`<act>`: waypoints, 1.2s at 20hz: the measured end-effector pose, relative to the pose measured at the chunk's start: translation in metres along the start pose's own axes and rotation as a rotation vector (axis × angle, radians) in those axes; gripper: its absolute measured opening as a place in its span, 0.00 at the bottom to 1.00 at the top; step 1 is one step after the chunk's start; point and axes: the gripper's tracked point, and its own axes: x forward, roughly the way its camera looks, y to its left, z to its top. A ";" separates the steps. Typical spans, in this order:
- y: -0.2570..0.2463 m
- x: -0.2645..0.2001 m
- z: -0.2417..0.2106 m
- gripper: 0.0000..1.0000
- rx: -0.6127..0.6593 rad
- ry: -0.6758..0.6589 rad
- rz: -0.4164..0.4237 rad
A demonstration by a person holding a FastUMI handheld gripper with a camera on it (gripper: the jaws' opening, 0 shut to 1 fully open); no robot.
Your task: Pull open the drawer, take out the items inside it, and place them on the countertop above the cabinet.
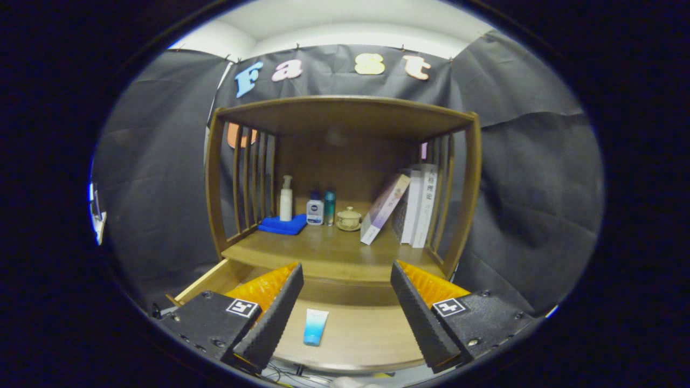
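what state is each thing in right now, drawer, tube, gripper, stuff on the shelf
drawer: pulled open
tube: lying flat in the drawer, between the fingers, untouched
gripper: open, fingers spread above the drawer
pump bottle: upright on the blue cloth
lidded cup: upright, lid on
books: standing; one book leaning against them
countertop: tube not yet on it

A staged recording booth is seen, its walls hung with black cloth. A home is suggested by a wooden cabinet stocked with toiletries and books.
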 end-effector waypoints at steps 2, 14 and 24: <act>0.014 0.034 -0.012 1.00 0.010 0.113 0.049; 0.064 0.103 -0.163 0.99 -0.022 0.834 0.182; 0.061 0.100 -0.216 0.81 0.005 1.058 0.124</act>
